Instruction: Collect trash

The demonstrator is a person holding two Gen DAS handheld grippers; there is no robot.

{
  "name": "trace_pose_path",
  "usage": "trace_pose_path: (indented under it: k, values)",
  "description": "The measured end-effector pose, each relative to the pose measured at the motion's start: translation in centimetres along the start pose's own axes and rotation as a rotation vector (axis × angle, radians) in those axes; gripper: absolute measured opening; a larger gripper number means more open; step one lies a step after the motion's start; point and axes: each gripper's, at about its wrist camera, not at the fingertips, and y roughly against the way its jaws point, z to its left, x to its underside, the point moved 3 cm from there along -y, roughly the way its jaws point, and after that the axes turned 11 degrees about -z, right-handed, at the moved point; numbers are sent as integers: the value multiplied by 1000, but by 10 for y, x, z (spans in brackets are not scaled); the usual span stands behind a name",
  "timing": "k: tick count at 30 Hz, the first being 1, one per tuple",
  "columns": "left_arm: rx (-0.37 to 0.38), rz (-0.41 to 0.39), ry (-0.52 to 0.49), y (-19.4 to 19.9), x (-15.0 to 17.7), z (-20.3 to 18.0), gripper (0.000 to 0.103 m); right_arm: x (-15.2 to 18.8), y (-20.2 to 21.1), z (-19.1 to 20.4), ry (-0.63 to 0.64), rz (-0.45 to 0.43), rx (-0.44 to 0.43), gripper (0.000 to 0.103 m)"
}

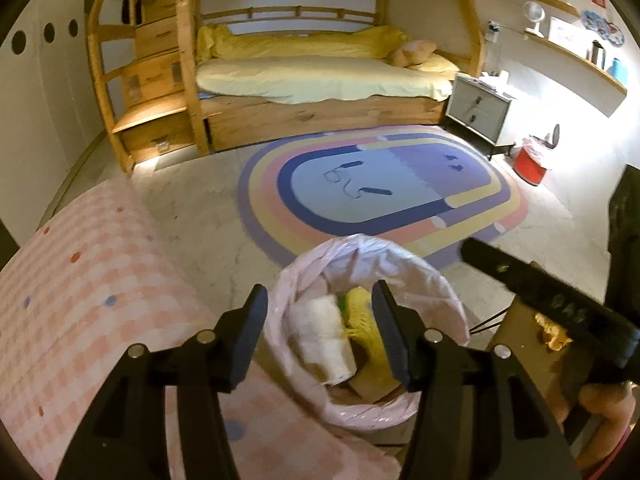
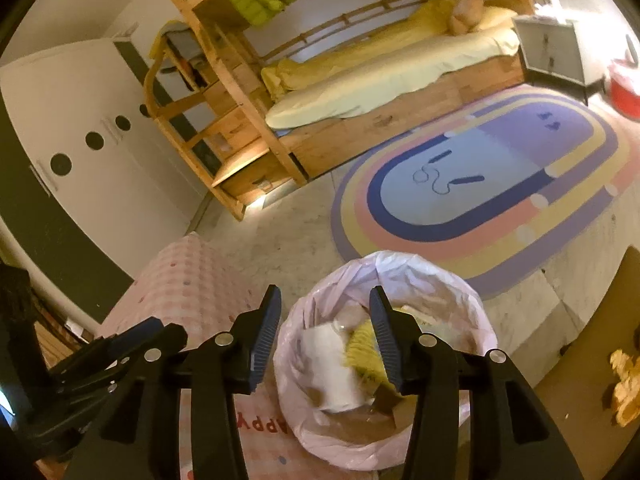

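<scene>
Both my tongs, left point(image 1: 320, 334) and right point(image 2: 322, 334), hang open and empty over one pink-lined round trash bin point(image 1: 436, 280) holding a white wad point(image 1: 324, 332) and yellow netting point(image 1: 360, 312). A careless dip could snag the liner. One orange scrap point(image 2: 626, 384) waits on the brown surface point(image 2: 580, 400); beyond, one red bin point(image 1: 530, 164).

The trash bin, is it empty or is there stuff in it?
Not empty. The bin holds white crumpled paper, something yellow and brown cardboard. How full it is, I cannot tell.
</scene>
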Motion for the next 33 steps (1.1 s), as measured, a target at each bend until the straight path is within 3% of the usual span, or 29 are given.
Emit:
trace_pose_path:
  k: [7,11,14,24,27,33]
  values:
    - [-115,-12,45,42,8,28,55,-3,33,36,49,11,-13,53]
    - [-182,-32,100,81,9,48,57,0,59,72,115,39,-30,73]
    - [-246,-52,135,118,13,64,65,10,74,97,170,67,-30,89]
    - [-472,-36,213,246,57,103,95,59,113,180,375,157,-88,91]
    - [-535,-27,261,275,69,111,96,73,126,205,423,200,-133,91]
    - [-636,-3,348,328,96,128,96,82,163,244,513,186,-188,92]
